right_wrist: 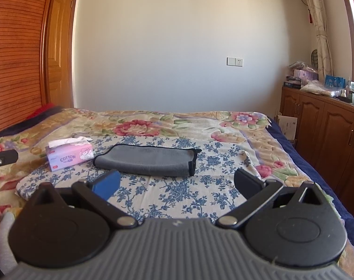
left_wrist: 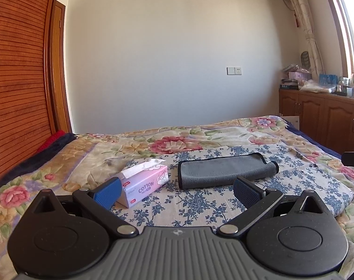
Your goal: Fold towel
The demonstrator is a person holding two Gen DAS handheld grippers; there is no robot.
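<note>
Beyond the bed [right_wrist: 258, 137], the cabinet [right_wrist: 321, 126] runs off the right edge; clutter [right_wrist: 326, 84] on its top is too small to identify.

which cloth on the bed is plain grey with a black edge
The folded towel, right of the tissue box. The cloth beneath it has blue flowers; the bedspread has pink ones.

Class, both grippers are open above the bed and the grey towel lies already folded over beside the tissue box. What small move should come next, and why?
Probably bring the right gripper forward and down toward the towel's black-trimmed right end, since both it and the left gripper hang open, short of the cloth, holding nothing. The tissue box sits apart on the left, clear of that end.
</note>
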